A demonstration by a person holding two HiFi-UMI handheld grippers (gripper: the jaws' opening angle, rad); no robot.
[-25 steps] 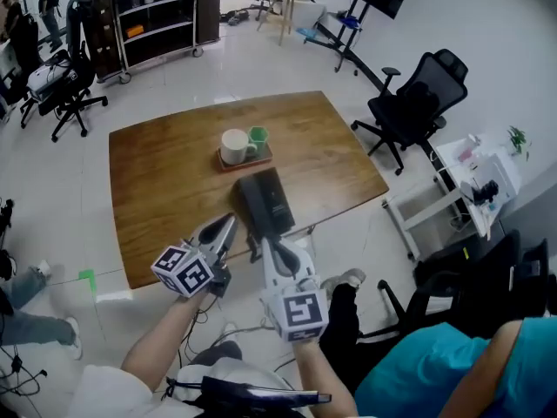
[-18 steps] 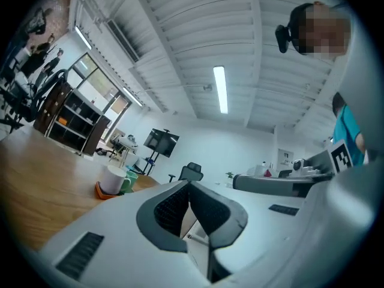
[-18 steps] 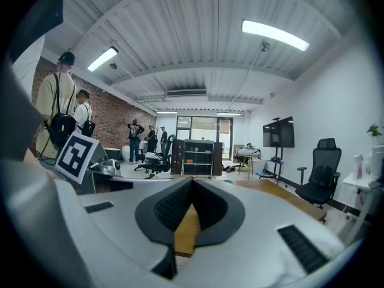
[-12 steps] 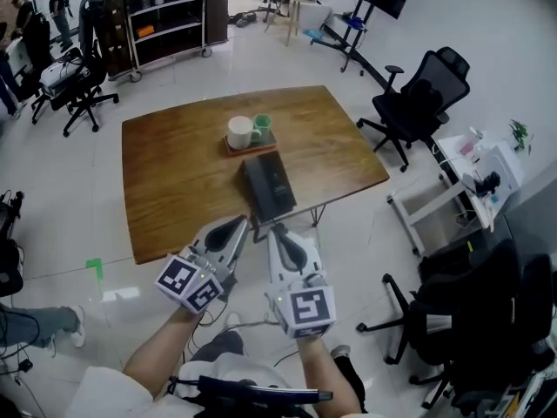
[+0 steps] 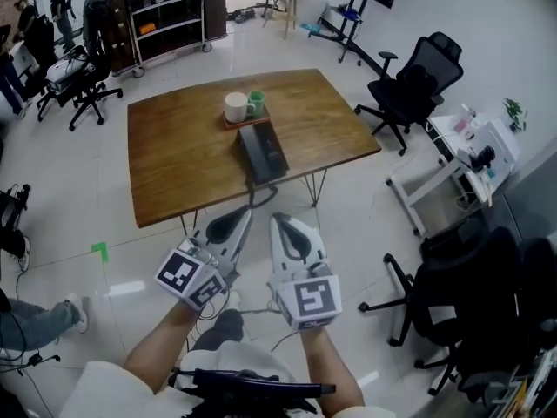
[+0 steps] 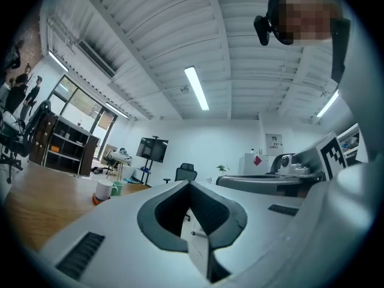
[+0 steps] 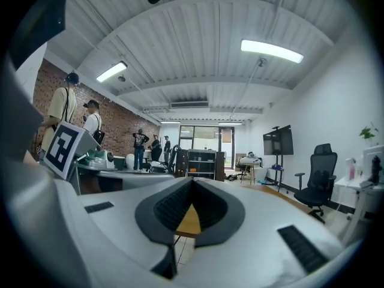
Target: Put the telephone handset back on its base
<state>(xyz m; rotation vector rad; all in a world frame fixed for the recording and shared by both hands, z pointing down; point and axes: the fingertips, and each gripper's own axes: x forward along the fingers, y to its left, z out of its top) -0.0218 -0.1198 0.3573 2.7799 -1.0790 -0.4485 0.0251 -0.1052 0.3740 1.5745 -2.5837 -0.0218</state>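
wooden table (image 5: 174, 159), black telephone (image 5: 263, 151), glossy floor (image 5: 61, 207)

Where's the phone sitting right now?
Head view: the telephone lies on the wooden table, centre-right near its front edge, just this side of the tray holding a white mug and green cup.

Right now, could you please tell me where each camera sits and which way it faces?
Head view: on the person's head, looking steeply down at the table and telephone; both forearms, left tool and right tool show.
Left gripper view: on the left tool, looking along its shut jaws, tilted up at the ceiling; the person's head shows.
Right gripper view: on the right tool, looking along its shut jaws toward the shelf unit; the left tool shows at left.
Shared: head and left gripper views both show the white mug.
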